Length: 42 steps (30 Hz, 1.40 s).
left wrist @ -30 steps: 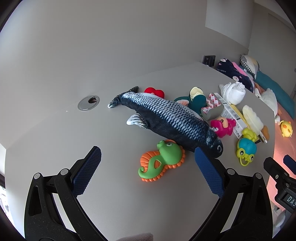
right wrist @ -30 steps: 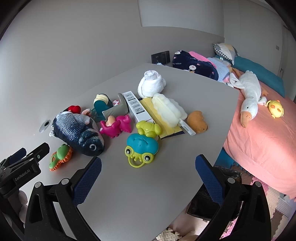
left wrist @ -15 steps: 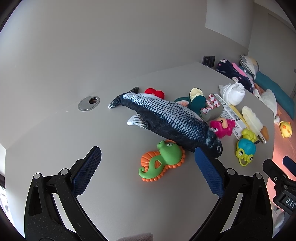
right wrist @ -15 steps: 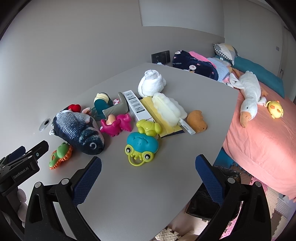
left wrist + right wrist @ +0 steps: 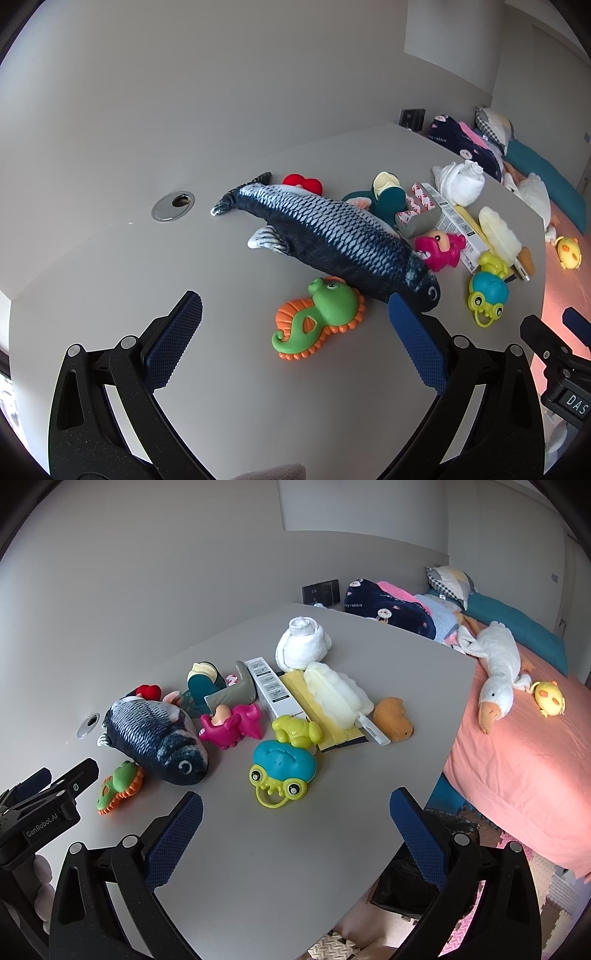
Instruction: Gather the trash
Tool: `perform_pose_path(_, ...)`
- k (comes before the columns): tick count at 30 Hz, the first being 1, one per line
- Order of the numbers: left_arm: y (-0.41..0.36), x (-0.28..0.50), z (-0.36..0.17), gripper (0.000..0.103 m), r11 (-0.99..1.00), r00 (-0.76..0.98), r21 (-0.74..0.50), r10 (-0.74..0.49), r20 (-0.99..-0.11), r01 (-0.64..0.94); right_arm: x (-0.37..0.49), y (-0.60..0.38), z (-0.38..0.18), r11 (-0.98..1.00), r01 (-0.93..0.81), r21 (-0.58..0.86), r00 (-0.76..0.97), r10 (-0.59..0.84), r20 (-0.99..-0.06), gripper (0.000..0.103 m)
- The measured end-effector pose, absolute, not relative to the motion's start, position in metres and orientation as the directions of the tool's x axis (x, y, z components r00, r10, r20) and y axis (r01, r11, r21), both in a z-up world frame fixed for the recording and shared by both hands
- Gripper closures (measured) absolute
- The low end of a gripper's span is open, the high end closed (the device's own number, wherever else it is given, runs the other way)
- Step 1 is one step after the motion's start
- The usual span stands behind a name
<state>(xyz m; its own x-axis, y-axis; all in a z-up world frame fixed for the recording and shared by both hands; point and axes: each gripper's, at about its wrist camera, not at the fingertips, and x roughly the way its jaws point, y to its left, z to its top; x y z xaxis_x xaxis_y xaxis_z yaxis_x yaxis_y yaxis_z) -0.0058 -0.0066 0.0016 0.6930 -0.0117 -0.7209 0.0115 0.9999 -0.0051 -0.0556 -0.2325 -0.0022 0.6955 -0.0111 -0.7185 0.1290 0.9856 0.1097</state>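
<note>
A pile of toys and trash lies on the grey table [image 5: 258, 849]. A white carton box [image 5: 271, 688] lies beside a grey wrapper with red print [image 5: 236, 692], also seen in the left wrist view [image 5: 419, 218]. A crumpled white tissue wad [image 5: 301, 646] sits behind them. My left gripper [image 5: 293, 345] is open and empty, above the table in front of a green seahorse toy [image 5: 321, 314]. My right gripper [image 5: 295, 836] is open and empty, in front of a blue frog rattle [image 5: 282, 770].
A big plush fish [image 5: 332, 236] lies across the middle. Pink, yellow-green and orange toys [image 5: 234, 725] crowd around a yellow sheet [image 5: 314, 709]. A black bin [image 5: 417, 882] stands below the table's right edge. A bed with a plush goose [image 5: 495, 668] is on the right.
Both grippers have drifted slightly; the views shift a little. Nothing on the table has moved.
</note>
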Motion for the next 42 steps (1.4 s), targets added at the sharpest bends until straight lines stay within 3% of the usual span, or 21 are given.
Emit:
perform_pose_path(24,-0.008,-0.001,-0.007,0.006,0.999,0.674,0.032,-0.001,-0.739,0.036,-0.051,-0.237,-0.013,0.984,0.139,0.109,0.682,-0.015,-0.731,0.002)
perform_pose_path(31,0.001,0.005,-0.013,0.006,0.995,0.631,0.044,-0.022,-0.776,0.089,-0.040,-0.240,-0.025,0.981,0.109,0.158,0.670,0.045,-0.741,0.002)
perform_pose_path(42,0.022,0.018,-0.035,0.006,0.990,0.577,-0.092,-0.139,-0.805,0.110,0.000,-0.233,-0.040,0.975,0.120,0.189,0.641,0.069,-0.765,0.007)
